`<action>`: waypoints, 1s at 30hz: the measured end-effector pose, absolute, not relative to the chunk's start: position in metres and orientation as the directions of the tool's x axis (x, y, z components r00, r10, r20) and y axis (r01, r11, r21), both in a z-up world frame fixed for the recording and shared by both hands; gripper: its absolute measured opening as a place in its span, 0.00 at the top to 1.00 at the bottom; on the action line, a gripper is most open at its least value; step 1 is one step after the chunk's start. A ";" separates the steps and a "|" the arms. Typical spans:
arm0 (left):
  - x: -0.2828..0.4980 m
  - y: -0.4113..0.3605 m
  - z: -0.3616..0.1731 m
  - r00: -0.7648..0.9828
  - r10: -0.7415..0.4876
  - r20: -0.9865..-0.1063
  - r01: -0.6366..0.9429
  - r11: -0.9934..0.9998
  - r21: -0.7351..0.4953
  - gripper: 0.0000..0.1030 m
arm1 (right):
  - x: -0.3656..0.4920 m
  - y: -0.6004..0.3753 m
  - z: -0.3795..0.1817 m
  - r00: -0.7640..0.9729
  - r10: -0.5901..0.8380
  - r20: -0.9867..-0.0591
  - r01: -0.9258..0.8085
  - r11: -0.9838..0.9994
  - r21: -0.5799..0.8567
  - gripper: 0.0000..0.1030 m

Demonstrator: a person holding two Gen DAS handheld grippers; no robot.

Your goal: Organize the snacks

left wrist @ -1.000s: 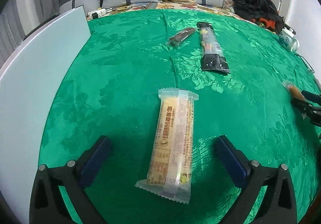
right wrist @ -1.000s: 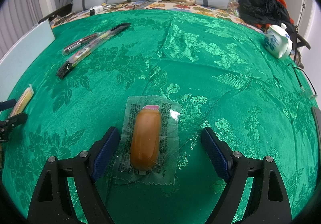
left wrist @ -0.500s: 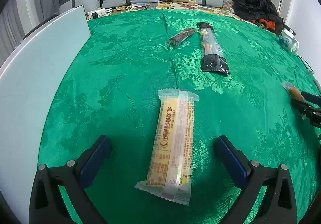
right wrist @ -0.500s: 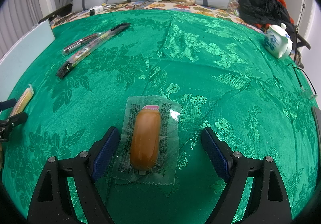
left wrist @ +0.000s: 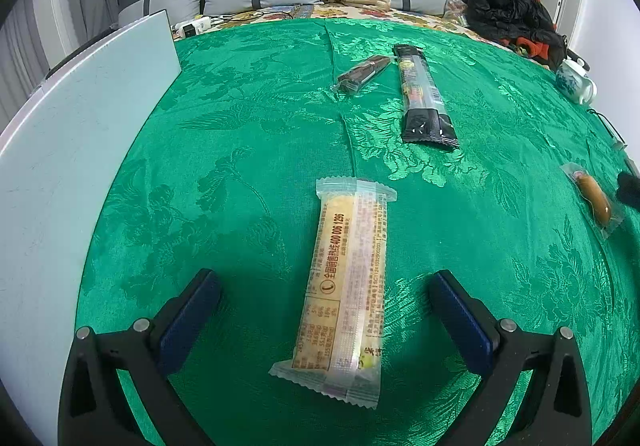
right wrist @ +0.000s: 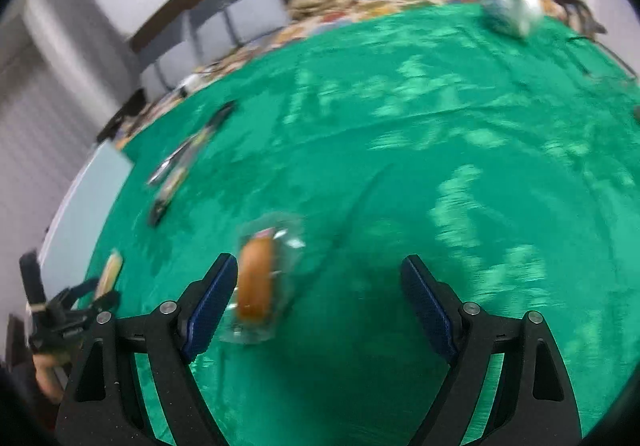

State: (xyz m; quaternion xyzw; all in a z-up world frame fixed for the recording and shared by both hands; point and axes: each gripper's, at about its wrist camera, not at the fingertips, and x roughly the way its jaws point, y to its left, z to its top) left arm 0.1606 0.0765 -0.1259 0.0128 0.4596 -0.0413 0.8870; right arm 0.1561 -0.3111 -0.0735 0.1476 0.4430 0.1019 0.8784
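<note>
Swinging right, the right gripper (right wrist: 320,302) is leaving the clear-wrapped brown sausage (right wrist: 256,286) off-centre; both grippers are gaping empty, all 4 snacks lying unsorted.

A glossy emerald tablecloth (left wrist: 248,150) woven with tone-on-tone flowers carries a pale yellow wafer packet (left wrist: 346,286) with red-brown print, a black-ended snack stick (left wrist: 424,98), and an orange-brown sausage (left wrist: 595,198) in clear wrap.
</note>
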 end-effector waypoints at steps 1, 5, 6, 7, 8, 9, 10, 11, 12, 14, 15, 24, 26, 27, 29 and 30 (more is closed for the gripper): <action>0.161 0.076 -0.126 0.574 -0.061 -0.817 0.085 0.996 -0.015 0.00 | 0.158 -0.310 -0.068 0.584 0.286 -0.760 -0.043 0.946 0.322 0.16; 0.168 0.075 -0.123 0.518 -0.067 -0.853 0.113 0.994 -0.010 0.00 | 0.187 -0.276 -0.063 0.420 0.303 -0.855 -0.084 0.951 0.296 0.17; 0.173 0.075 -0.122 0.481 -0.059 -0.875 0.110 0.994 -0.007 0.00 | 0.193 -0.263 -0.068 0.355 0.289 -0.889 -0.097 0.957 0.272 0.17; 0.175 0.076 -0.121 0.461 -0.052 -0.886 0.104 0.995 -0.004 0.01 | 0.200 -0.245 -0.077 0.285 0.239 -0.928 -0.118 0.970 0.213 0.17; 0.176 0.076 -0.118 0.448 -0.049 -0.893 0.100 0.995 -0.005 0.09 | 0.203 -0.234 -0.083 0.259 0.189 -0.947 -0.135 0.978 0.158 0.18; 0.176 0.075 -0.116 0.444 -0.057 -0.894 0.103 0.995 -0.013 0.21 | 0.204 -0.224 -0.082 0.268 0.128 -0.955 -0.155 0.984 0.088 0.25; 0.175 0.075 -0.114 0.448 -0.059 -0.892 0.108 0.994 -0.012 0.30 | 0.204 -0.214 -0.083 0.261 0.076 -0.962 -0.171 0.985 0.031 0.43; 0.172 0.073 -0.109 0.458 -0.064 -0.887 0.121 0.993 -0.009 0.58 | 0.203 -0.206 -0.080 0.276 0.045 -0.960 -0.186 0.983 -0.007 0.52; 0.171 0.072 -0.108 0.457 -0.069 -0.887 0.129 0.992 -0.010 0.72 | 0.202 -0.204 -0.078 0.268 0.053 -0.962 -0.183 0.983 0.003 0.74; 0.167 0.074 -0.107 0.450 -0.083 -0.889 0.126 0.992 -0.029 0.72 | 0.200 -0.206 -0.073 0.239 0.061 -0.969 -0.156 0.987 0.024 0.76; 0.163 0.078 -0.105 0.459 -0.100 -0.883 0.114 0.992 -0.053 0.73 | 0.197 -0.209 -0.070 0.235 0.078 -0.969 -0.140 0.989 0.045 0.77; 0.106 0.125 -0.052 0.566 -0.312 -0.763 0.026 0.932 -0.362 0.72 | 0.169 -0.227 -0.016 0.314 0.342 -0.886 -0.045 0.937 0.345 0.76; 0.097 0.140 -0.032 0.598 -0.316 -0.737 0.021 0.925 -0.380 0.72 | 0.168 -0.193 0.004 0.324 0.391 -0.862 -0.110 0.920 0.376 0.76; 0.092 0.152 -0.019 0.619 -0.308 -0.722 0.014 0.924 -0.382 0.72 | 0.169 -0.173 0.014 0.327 0.424 -0.845 -0.149 0.906 0.397 0.76; 0.081 0.181 0.005 0.659 -0.273 -0.701 -0.014 0.927 -0.374 0.72 | 0.168 -0.123 0.041 0.324 0.500 -0.803 -0.244 0.864 0.440 0.76; 0.075 0.202 0.018 0.682 -0.240 -0.691 -0.041 0.931 -0.364 0.72 | 0.166 -0.092 0.056 0.315 0.545 -0.777 -0.302 0.834 0.462 0.76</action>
